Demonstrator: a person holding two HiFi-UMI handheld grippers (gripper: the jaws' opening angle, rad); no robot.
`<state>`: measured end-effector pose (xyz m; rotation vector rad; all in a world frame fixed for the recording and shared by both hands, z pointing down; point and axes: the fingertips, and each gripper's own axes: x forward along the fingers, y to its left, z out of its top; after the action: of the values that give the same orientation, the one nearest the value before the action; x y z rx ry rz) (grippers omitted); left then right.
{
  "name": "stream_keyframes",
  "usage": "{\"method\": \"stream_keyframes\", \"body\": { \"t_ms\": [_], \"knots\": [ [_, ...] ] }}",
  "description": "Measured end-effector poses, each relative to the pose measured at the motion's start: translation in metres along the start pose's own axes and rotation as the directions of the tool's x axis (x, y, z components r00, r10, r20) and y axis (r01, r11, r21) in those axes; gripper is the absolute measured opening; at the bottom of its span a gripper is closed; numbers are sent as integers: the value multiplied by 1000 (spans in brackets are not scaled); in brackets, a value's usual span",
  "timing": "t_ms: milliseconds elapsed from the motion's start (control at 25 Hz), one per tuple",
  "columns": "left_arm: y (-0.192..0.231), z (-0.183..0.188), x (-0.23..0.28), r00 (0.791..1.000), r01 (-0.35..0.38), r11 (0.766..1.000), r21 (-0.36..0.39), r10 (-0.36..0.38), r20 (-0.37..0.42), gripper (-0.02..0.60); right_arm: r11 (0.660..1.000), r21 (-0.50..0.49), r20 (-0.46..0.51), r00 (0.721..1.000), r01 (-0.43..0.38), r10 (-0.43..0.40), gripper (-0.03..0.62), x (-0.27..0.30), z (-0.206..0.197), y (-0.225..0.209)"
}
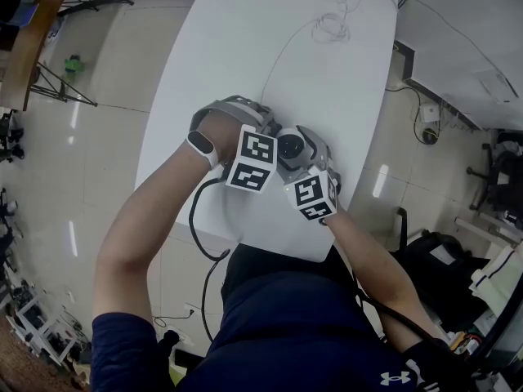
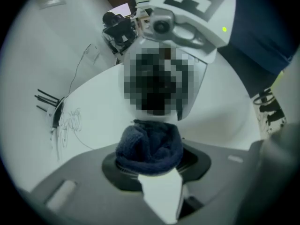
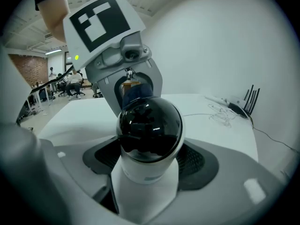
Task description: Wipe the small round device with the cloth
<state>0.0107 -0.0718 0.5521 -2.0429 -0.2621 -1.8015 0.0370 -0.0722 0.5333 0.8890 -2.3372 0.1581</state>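
Your right gripper (image 3: 149,170) — jaws wide, clamped on the white base of the small dome camera (image 3: 149,125); your left gripper (image 2: 151,167), narrowly closed on the bunched navy cloth (image 2: 149,146), faces the dome from straight ahead — contact unclear

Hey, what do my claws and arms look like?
The left claw and right claw are grey, each carrying a white cube with black square markers. Black cable trails from the left. White wristband on the left wrist; dark navy short sleeves.

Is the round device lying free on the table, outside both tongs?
No, the right tongs grip the round device by its white base.
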Motion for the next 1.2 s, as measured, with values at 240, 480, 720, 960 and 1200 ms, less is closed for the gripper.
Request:
{"method": "stream_keyframes", "body": {
  "t_ms": [240, 480, 720, 960, 1200],
  "knots": [
    [3, -23, 5, 991, -104, 994, -27, 101, -92, 169, 1000, -8, -10, 1000, -8, 8, 368, 2, -2, 0],
    [49, -12, -104, 928, 32, 811, -584, 193, 318, 169, 999, -26, -9, 1000, -19, 19, 368, 2, -1, 1],
    [27, 56, -117, 955, 55, 986, -155, -7, 298, 170, 1000, -27, -9, 1000, -17, 17, 368, 3, -2, 0],
    [29, 39, -70, 989, 82, 997, -8, -80, 121, 169, 1000, -24, -7, 1000, -14, 13, 368, 4, 1, 2],
    [28, 14, -35, 992, 123, 990, 71, -125, 24, 169, 1000, -20, -1, 1000, -8, 8, 368, 3, 0, 2]
  ]
}}
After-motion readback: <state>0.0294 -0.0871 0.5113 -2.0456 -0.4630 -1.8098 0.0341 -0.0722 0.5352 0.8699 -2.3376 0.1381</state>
